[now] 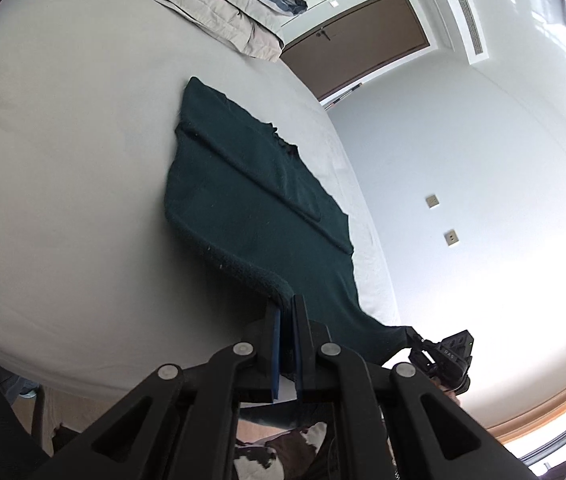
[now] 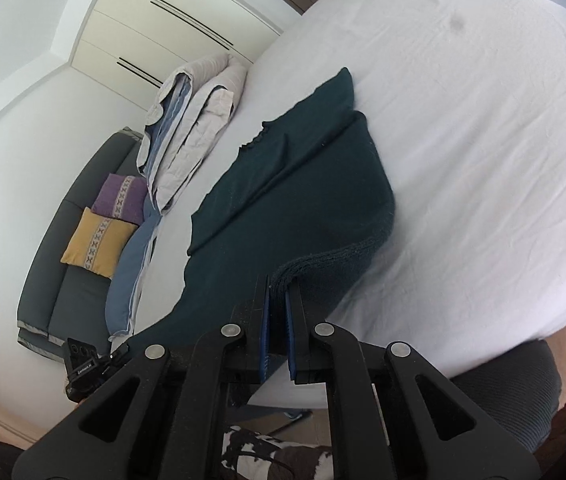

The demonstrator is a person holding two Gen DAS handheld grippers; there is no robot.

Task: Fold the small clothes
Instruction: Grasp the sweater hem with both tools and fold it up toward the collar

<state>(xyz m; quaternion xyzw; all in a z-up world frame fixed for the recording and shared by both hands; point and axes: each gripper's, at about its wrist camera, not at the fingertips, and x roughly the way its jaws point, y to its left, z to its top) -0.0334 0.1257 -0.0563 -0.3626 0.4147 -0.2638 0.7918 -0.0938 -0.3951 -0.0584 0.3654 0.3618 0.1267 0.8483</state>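
Where pads (image 1: 276, 344) clamp, the garment's (image 1: 251, 200) hem hides.

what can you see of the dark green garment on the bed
The dark green garment is a soft, fuzzy knit, partly folded, with a sleeve laid across its body. It lies on the white sheet, near hem lifted. The left gripper and right gripper each pinch a hem corner in shut jaws.

Both grippers are showing matte black linkage arms with round silver pivot pins and blue pads: left gripper (image 1: 287, 312), right gripper (image 2: 278, 292); trousers at 6 o'clock looking dark-and-white patterned.
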